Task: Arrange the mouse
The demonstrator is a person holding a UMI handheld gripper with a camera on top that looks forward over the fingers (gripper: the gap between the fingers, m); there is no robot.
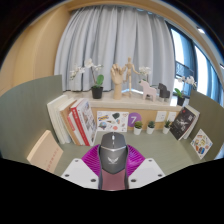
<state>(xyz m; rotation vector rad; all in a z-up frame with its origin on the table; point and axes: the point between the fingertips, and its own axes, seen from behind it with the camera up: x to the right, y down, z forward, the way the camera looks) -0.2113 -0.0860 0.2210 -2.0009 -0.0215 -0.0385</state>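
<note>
Mouse [113, 150] sits clamped between the gripper [113, 172] fingers, purple pads pressed on both flanks, its nose pointing ahead toward the shelf [130, 108]. It looks lifted clear of the desk [160, 150], though how high I can't tell. Beyond it are books [75, 120] on the left, small pots [150, 127] and a card [201, 143] to the right, an orchid [95, 78] and a wooden figure [121, 78] up top. My read: it's the carry phase. Keep the squeeze steady, hold the mouse level, lower it flat onto bare desk well short of the books, and release only once its base is fully seated.
</note>
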